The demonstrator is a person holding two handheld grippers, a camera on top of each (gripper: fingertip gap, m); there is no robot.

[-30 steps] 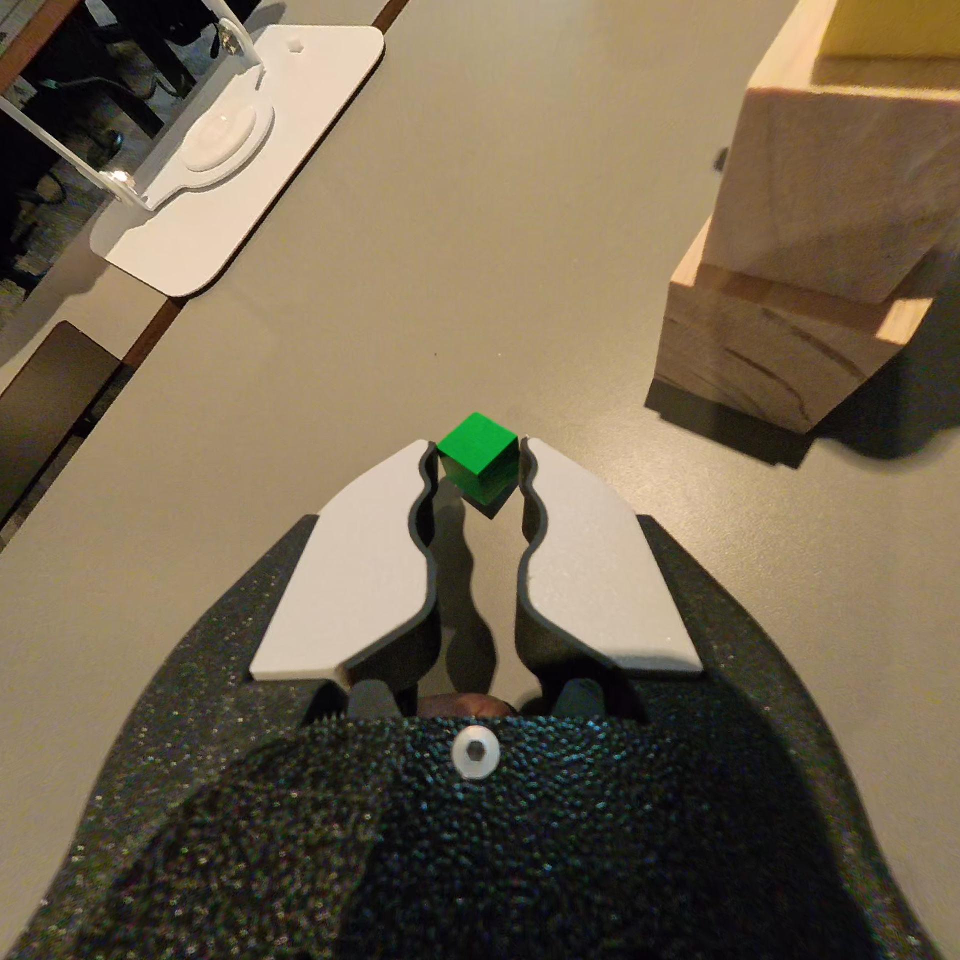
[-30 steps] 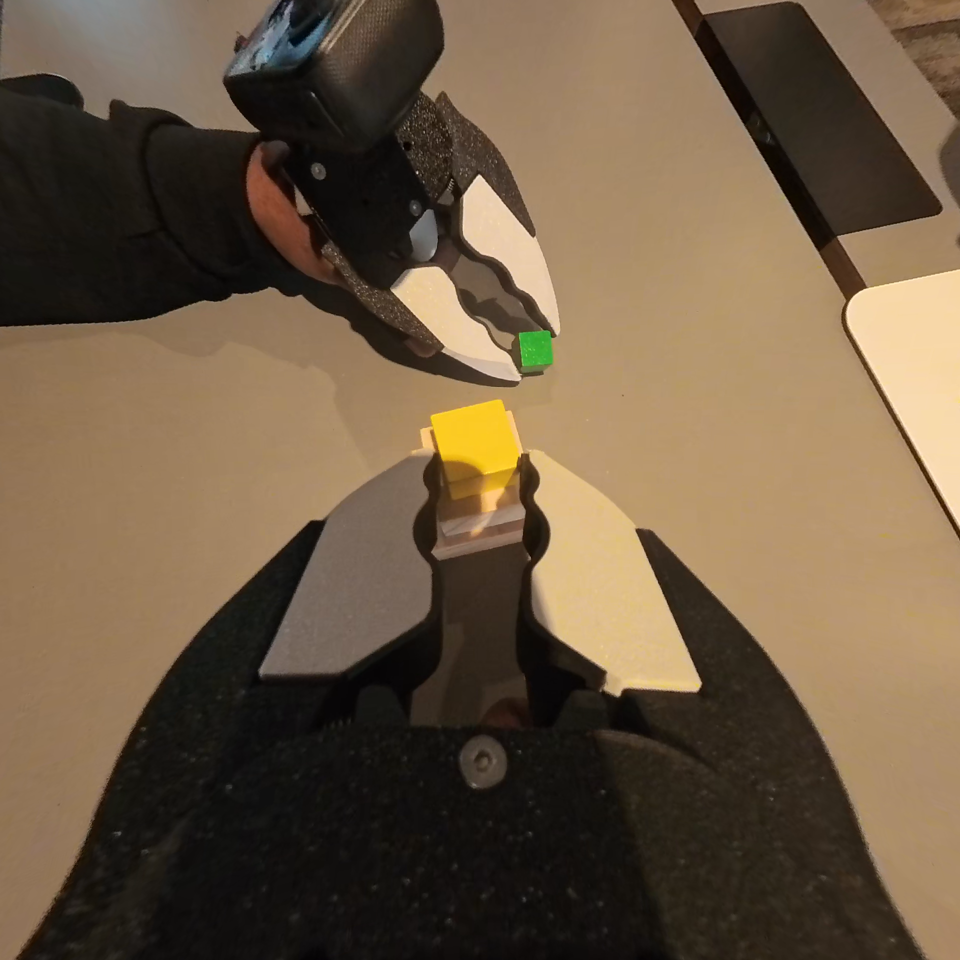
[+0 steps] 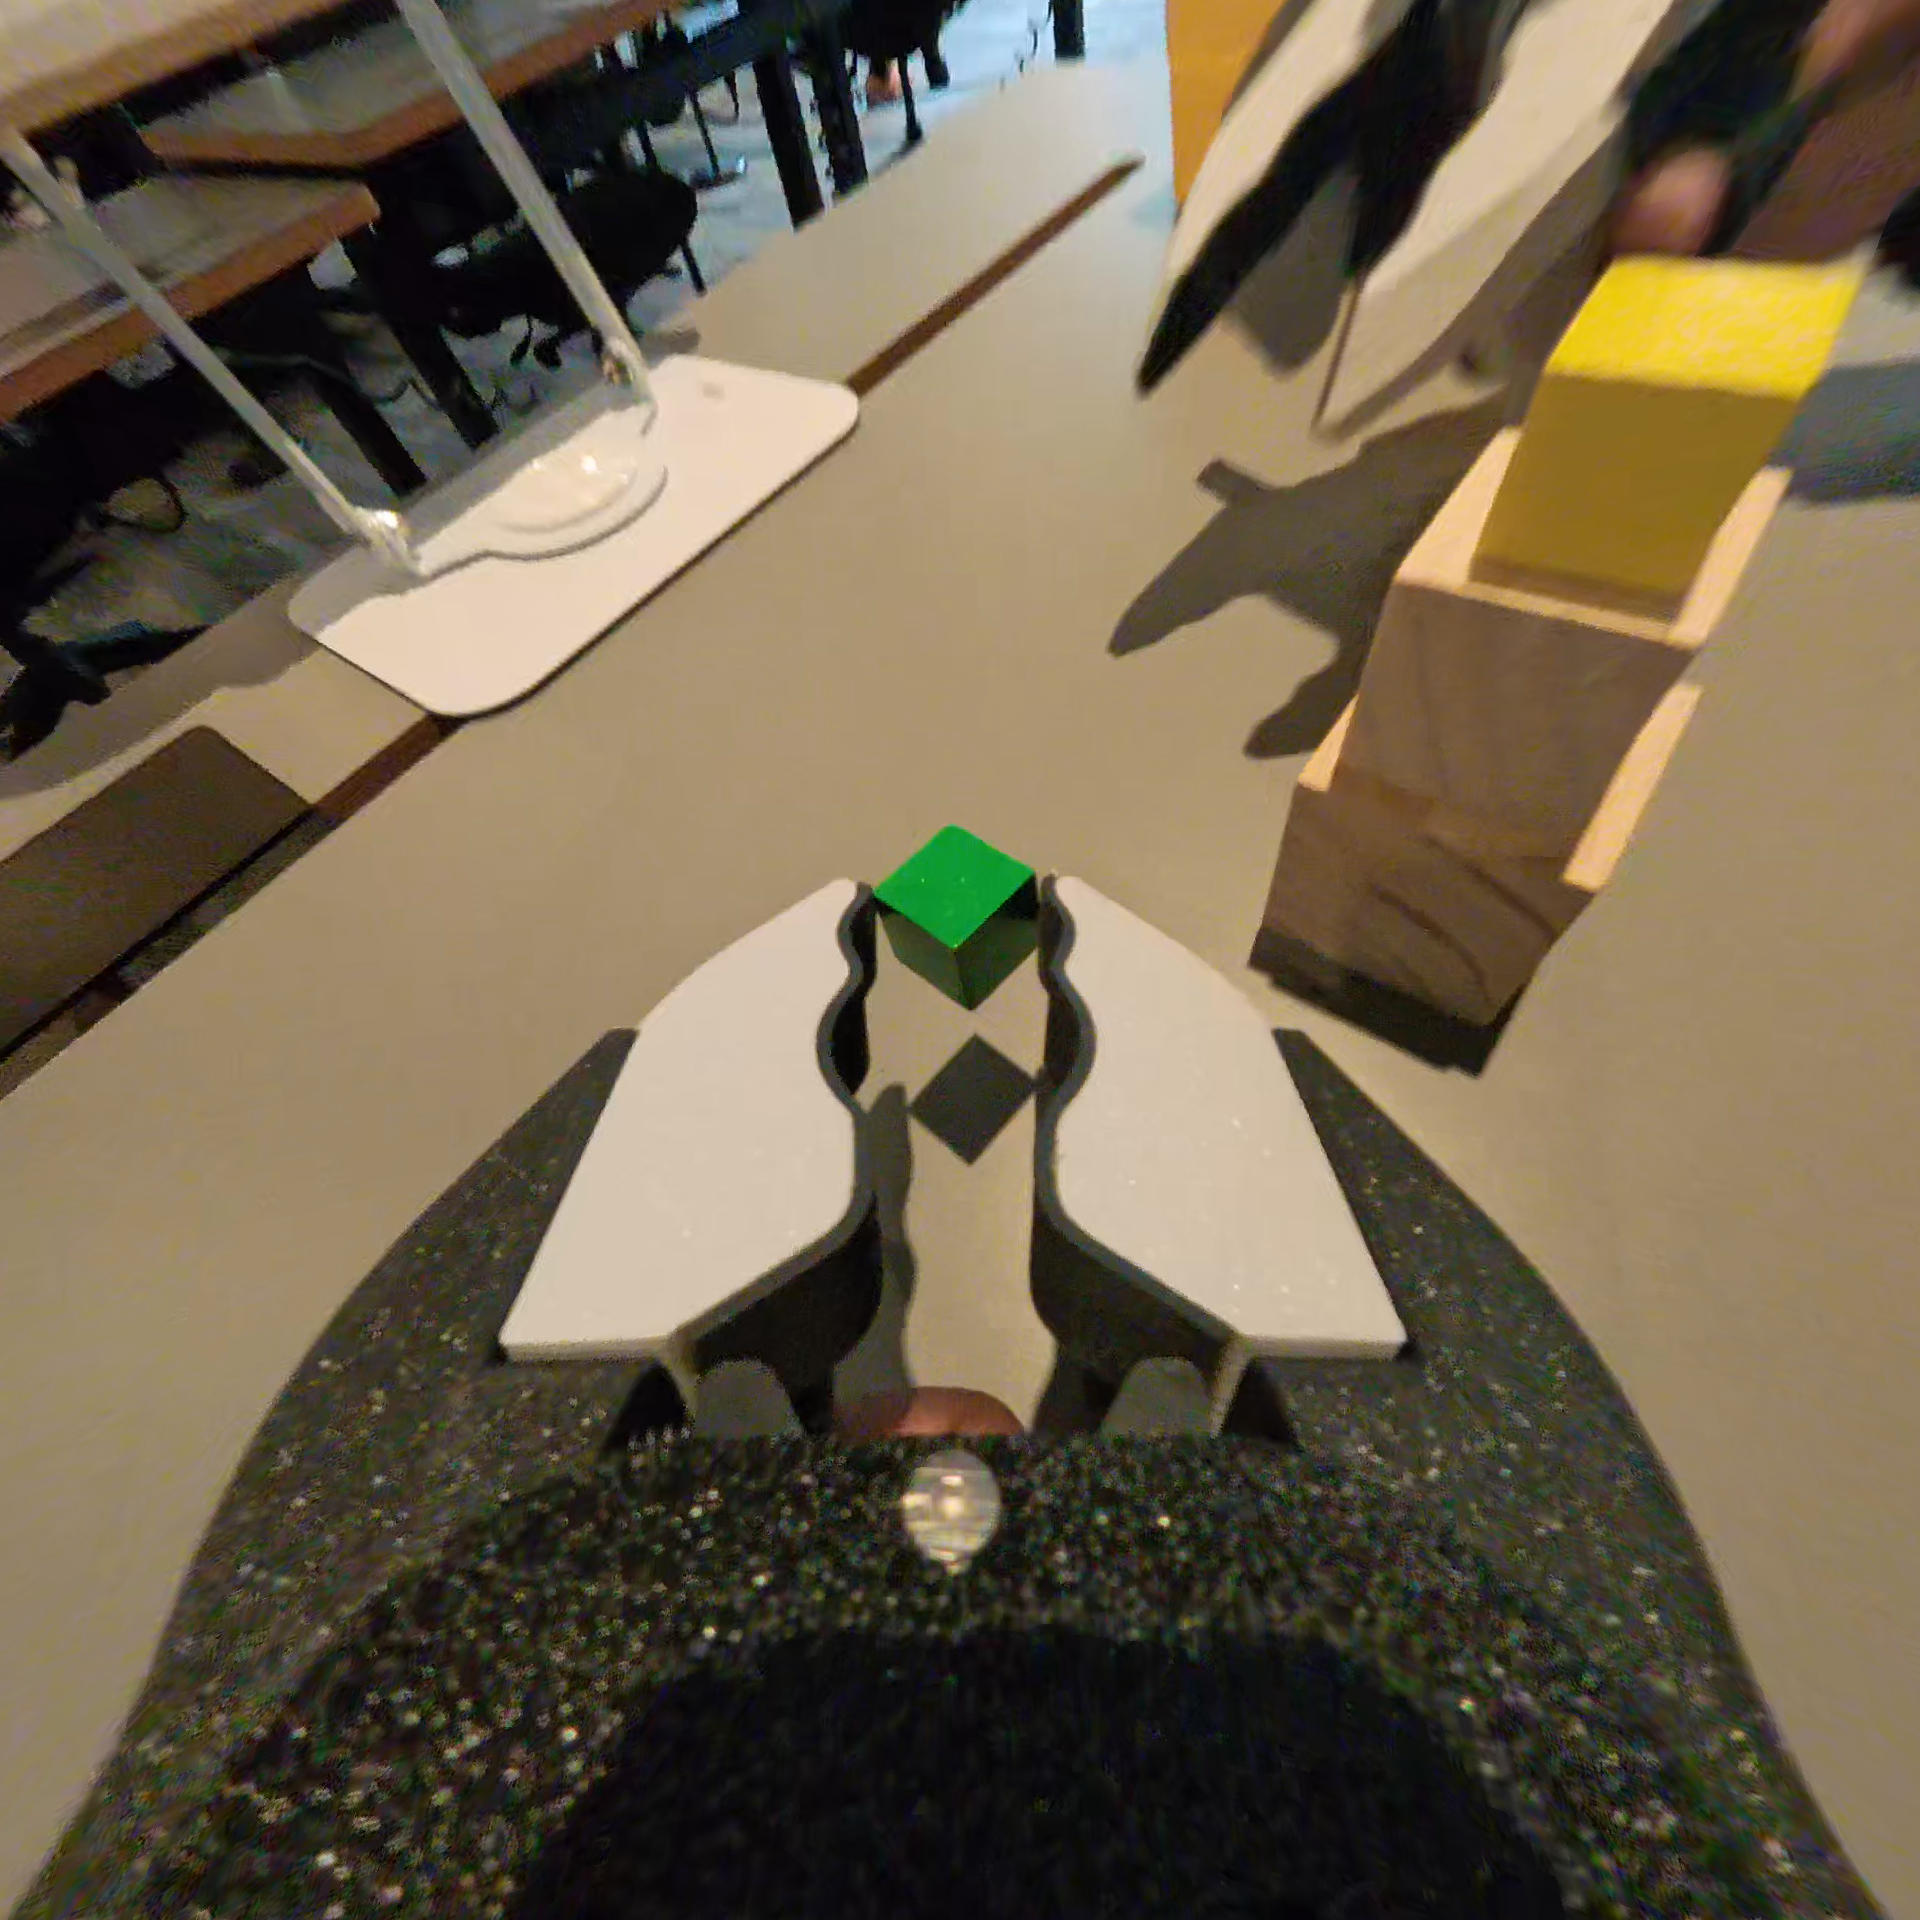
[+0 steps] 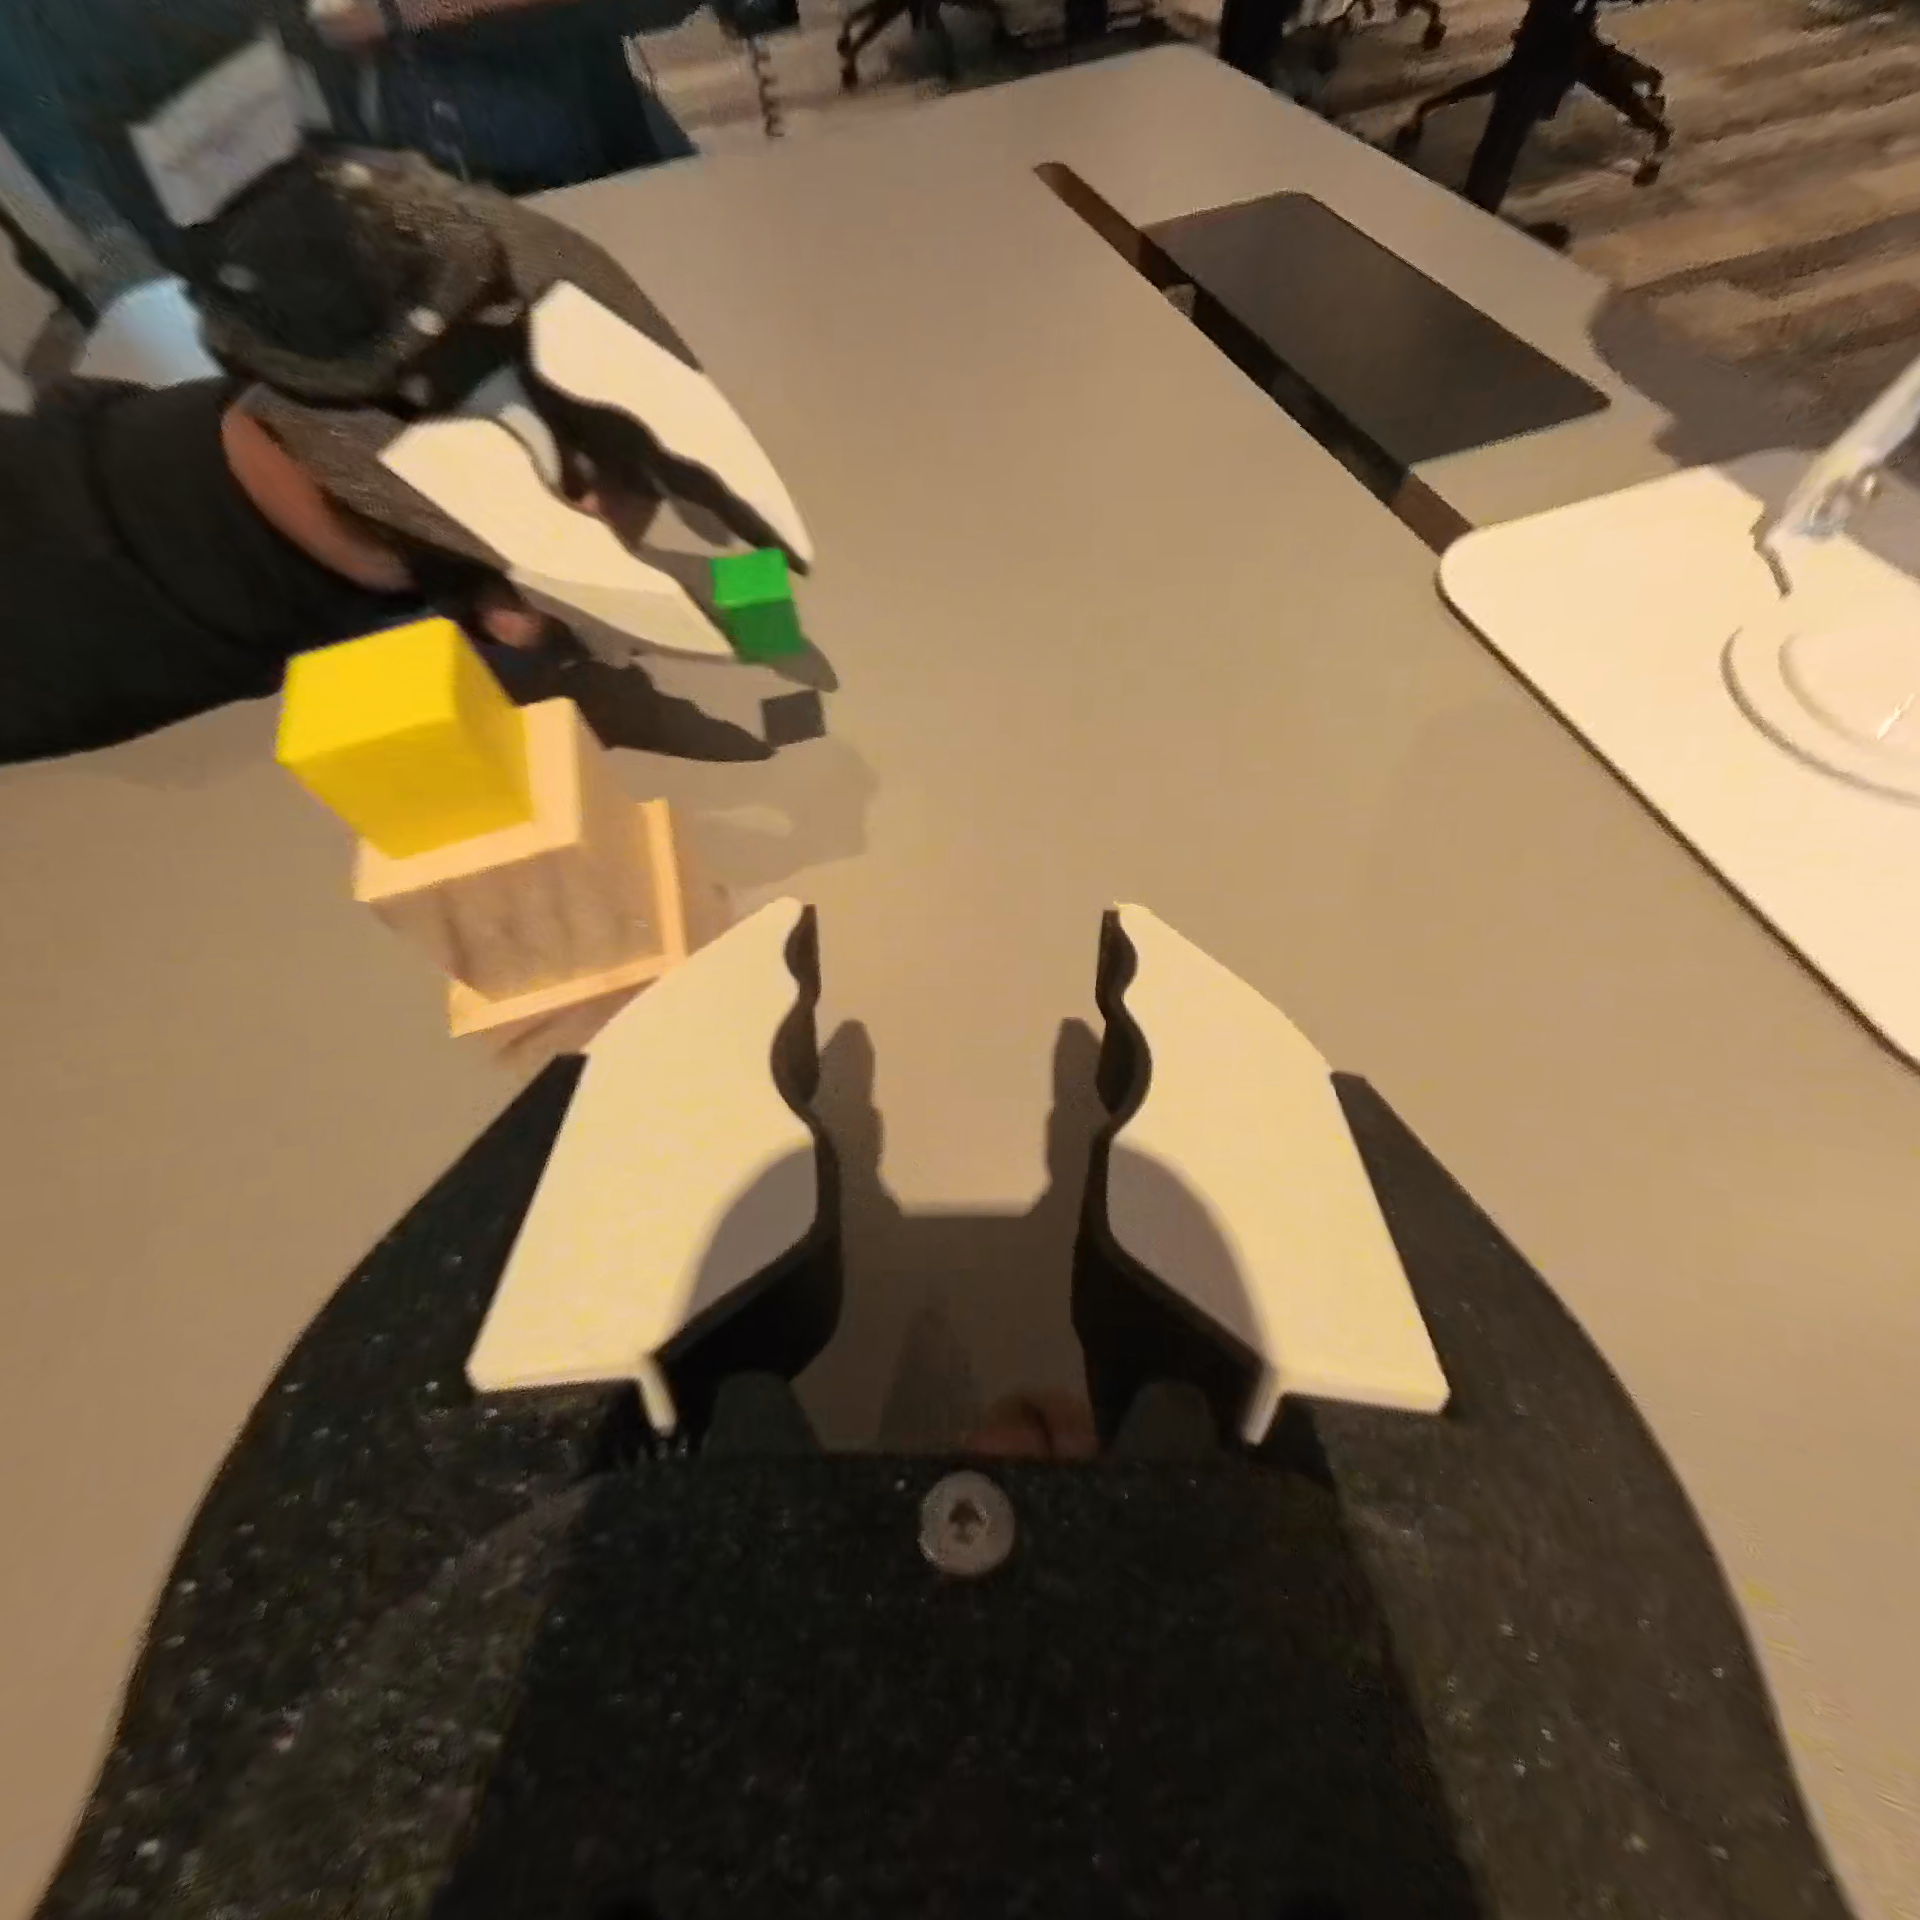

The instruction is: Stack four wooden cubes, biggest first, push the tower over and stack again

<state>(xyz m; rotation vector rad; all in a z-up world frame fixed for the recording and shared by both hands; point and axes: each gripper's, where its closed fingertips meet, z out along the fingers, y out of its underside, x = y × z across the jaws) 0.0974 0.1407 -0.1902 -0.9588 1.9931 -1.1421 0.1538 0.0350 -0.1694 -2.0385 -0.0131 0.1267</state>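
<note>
Left wrist view: green cube (image 3: 958,914) pinched between left tool (image 3: 954,906) tips, above table (image 3: 727,790).

the left gripper (image 3: 954,902) has lifted the green cube (image 3: 956,914) clear of the grey table (image 3: 727,810), its square shadow now lying apart beneath it at frame centre. the right gripper (image 4: 956,925) has let go of the yellow cube (image 4: 400,732) and drawn back, its jaws now wide apart, leaving the stack at the middle left of its view.
</note>
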